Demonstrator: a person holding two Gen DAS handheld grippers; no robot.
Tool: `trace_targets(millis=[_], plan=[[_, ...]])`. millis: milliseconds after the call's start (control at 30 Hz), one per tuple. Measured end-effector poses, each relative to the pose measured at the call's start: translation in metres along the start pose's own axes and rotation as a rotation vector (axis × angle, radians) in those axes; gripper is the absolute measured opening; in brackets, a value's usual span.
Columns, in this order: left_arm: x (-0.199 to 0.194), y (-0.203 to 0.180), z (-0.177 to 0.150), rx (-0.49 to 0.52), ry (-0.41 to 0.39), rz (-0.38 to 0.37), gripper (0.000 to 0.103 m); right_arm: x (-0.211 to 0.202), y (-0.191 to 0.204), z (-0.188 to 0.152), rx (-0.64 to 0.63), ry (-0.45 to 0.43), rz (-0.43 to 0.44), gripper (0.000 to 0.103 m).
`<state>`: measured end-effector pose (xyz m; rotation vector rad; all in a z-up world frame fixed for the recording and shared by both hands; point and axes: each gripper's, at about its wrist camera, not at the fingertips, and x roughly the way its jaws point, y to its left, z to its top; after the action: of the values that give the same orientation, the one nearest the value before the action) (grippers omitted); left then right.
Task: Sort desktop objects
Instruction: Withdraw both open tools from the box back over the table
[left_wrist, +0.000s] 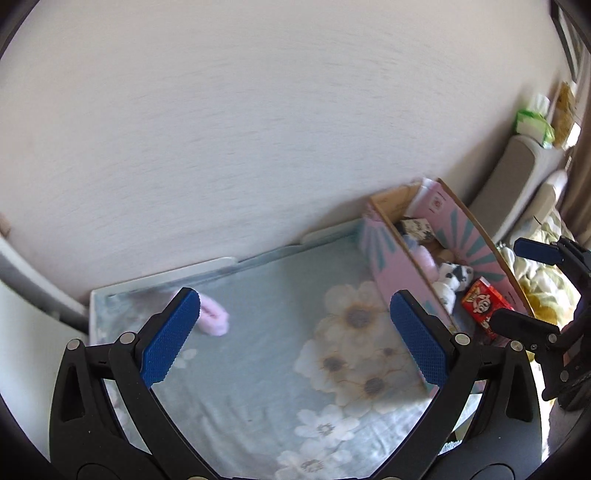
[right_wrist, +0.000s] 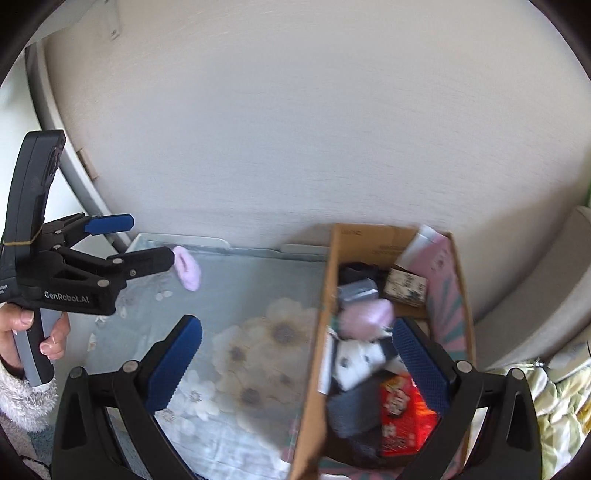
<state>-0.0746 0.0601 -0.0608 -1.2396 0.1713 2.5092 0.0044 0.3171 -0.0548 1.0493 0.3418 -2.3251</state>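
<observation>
Small table covered with a pale blue floral cloth (left_wrist: 258, 369), pushed against a plain off-white wall (left_wrist: 258, 129). Left gripper (left_wrist: 295, 332) hangs over the cloth, blue pads spread wide, nothing between them. Beyond its left pad a fluffy pink item (left_wrist: 214, 317) lies alone on the cloth near the table's far edge; too blurred to say what it is. In the right wrist view that same pink item (right_wrist: 187, 272) sits just past the tip of the left gripper (right_wrist: 147, 240), whose fingers stand apart and empty; a hand (right_wrist: 33, 332) in a fuzzy white sleeve (right_wrist: 26, 398) grips its handle. At the right end of the table stands an open cardboard box (left_wrist: 388, 258) with pink-and-teal outer faces. Right gripper (right_wrist: 295, 354) hovers with its fingers parted and empty, straddling the box's left wall (right_wrist: 317, 332): the right pad sits over the contents, the left pad over the cloth. Inside the box: a black-and-white plush toy (right_wrist: 354, 362), a pink fluffy piece (right_wrist: 365, 317), a red printed packet (right_wrist: 402, 410), a small patterned box (right_wrist: 404, 286), and dark items I cannot identify. Right of the table, crumpled pale green bedding (right_wrist: 554, 398).
</observation>
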Motion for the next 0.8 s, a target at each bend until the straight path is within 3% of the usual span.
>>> trace_targets(millis=[200, 467, 800], plan=[[-0.015, 0.068, -0.02, -0.123, -0.011, 0.073, 0.103, 0.022, 0.041, 0.012, -0.071, 0.015, 0.062, 0.103], [-0.006, 0.134, -0.052, -0.185, 0.014, 0.131, 0.103, 0.069, 0.085, 0.02, -0.122, 0.092, 0.15, 0.103], [0.102, 0.175, -0.077, -0.125, 0.067, 0.104, 0.101, 0.2, 0.133, 0.012, -0.21, 0.188, 0.185, 0.099]])
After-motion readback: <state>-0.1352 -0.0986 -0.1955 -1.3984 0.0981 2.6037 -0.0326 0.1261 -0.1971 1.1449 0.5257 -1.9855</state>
